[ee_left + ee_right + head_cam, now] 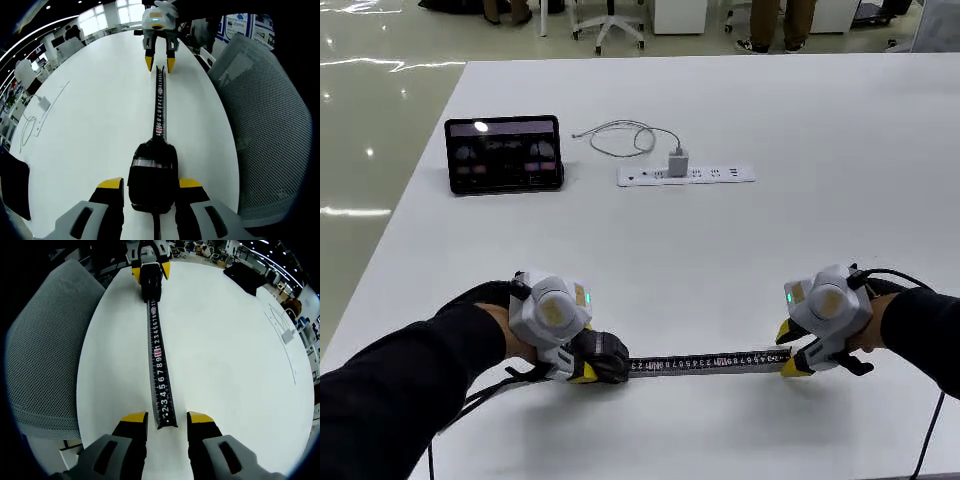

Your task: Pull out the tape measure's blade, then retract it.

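L gripper (150,186) clamped on tape case (153,167); blade (710,363) out toward 3 o'clock; R gripper (167,418) jaws apart, straddling tip, not gripping.

Open-plan office. White surface (800,110); glossy pale floor (380,100) with bright reflections; grey mesh chair (265,110) at the surface's edge; swivel-chair base (610,25) beyond.

Left gripper (150,184) and right gripper (167,417) grey, jaws yellow; tape measure (152,172) and blade (159,365) black; table (740,110) white.
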Action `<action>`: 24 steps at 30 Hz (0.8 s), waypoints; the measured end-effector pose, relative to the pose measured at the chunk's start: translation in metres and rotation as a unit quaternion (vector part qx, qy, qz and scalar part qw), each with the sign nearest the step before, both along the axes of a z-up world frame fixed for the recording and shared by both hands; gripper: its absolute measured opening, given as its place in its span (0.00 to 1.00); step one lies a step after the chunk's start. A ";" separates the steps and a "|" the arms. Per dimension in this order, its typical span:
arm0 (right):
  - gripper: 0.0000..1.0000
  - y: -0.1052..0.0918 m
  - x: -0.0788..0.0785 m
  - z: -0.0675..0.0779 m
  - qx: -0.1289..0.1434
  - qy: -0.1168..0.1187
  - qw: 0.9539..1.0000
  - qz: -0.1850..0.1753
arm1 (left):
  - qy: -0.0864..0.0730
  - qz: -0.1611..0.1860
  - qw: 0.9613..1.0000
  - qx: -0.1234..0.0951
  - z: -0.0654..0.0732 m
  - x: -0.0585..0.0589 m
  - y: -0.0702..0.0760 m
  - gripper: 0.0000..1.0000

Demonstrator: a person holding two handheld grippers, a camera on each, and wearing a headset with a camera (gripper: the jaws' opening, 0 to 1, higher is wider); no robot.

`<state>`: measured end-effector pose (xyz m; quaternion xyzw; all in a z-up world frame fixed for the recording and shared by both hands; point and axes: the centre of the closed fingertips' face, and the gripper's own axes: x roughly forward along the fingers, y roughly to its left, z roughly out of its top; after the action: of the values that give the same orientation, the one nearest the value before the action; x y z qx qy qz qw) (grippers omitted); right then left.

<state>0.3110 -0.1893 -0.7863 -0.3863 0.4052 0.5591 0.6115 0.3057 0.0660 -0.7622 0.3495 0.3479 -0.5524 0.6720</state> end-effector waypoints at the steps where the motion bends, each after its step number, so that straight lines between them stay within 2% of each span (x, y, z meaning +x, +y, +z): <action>1: 0.30 0.000 -0.001 0.002 0.001 0.000 1.000 -0.001 | 0.004 0.009 1.000 -0.007 0.003 0.001 0.001 0.36; 5: 0.36 -0.003 0.000 0.005 -0.005 -0.002 1.000 -0.006 | 0.007 0.017 0.999 -0.025 0.012 0.002 0.002 0.47; 12: 0.41 -0.002 -0.002 0.011 -0.001 -0.011 1.000 0.002 | 0.003 0.051 0.998 -0.025 0.017 0.007 0.014 0.62; 14: 0.42 -0.002 -0.002 0.013 0.002 -0.012 1.000 0.001 | 0.007 0.062 0.998 -0.028 0.019 0.007 0.017 0.70; 16: 0.44 -0.002 -0.002 0.015 0.002 -0.013 1.000 -0.004 | 0.004 0.067 0.997 -0.029 0.021 0.007 0.021 0.78; 20: 0.48 -0.003 -0.004 0.018 0.006 -0.009 1.000 -0.016 | 0.011 0.073 0.997 -0.027 0.020 0.002 0.027 0.87; 22: 0.51 -0.005 -0.003 0.019 0.009 -0.012 1.000 -0.024 | 0.008 0.085 0.996 -0.033 0.021 0.003 0.030 0.93; 24: 0.53 -0.007 -0.004 0.019 0.013 -0.012 0.999 -0.035 | -0.003 0.106 0.993 -0.045 0.024 0.007 0.034 0.99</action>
<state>0.3073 -0.1963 -0.7671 -0.3707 0.4033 0.5380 0.6407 0.3129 0.0995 -0.7381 0.2822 0.3557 -0.4918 0.7430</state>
